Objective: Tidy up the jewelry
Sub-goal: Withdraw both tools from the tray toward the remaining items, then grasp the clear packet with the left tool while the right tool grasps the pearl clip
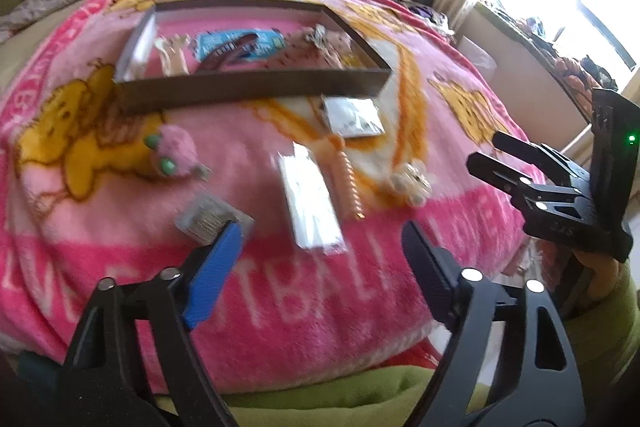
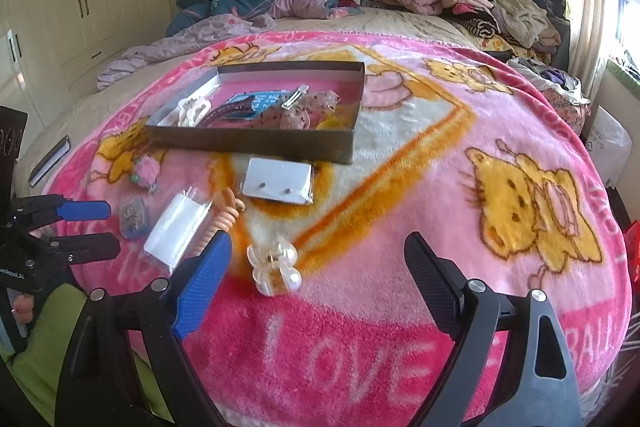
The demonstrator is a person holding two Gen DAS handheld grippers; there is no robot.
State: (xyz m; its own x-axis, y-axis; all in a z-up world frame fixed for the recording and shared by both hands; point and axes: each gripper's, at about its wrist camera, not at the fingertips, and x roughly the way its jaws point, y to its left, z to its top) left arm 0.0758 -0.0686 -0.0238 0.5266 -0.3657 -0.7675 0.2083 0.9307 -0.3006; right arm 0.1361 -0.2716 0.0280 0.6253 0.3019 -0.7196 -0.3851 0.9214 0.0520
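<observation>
**Left wrist, then right wrist: both grippers empty over the bed**

Left wrist view: your left gripper [image 1: 320, 255] hangs over the pink blanket [image 1: 120, 267] with its fingers apart and nothing between them. Blue finger tip sits just beside a small clear box [image 1: 212, 217]; contact unclear, frame is blurred. Between the fingers, further out, lies a white packet [image 1: 310, 199], with a peach coil tie [image 1: 347, 179] right beside it and a pearl hair claw [image 1: 412, 183] past that. A pink plush charm [image 1: 176, 153] lies to the left, and an earring card [image 1: 352, 117] sits near the front wall of the shallow box [image 1: 256, 89]. Your right gripper [image 1: 486, 151] shows at the right edge.

Right wrist view: right gripper [image 2: 316, 255] is spread wide, holding nothing. Pearl hair claw [image 2: 274, 269] lies on the blanket between the fingers, nearer the blue one, touching neither. Shallow box [image 2: 248, 145] holds a metal hair clip [image 2: 295, 95], a blue packet and other loose accessories. Left gripper [image 2: 114, 229] at the left edge hovers by the clear box [image 2: 134, 217], fingers parted.
</observation>
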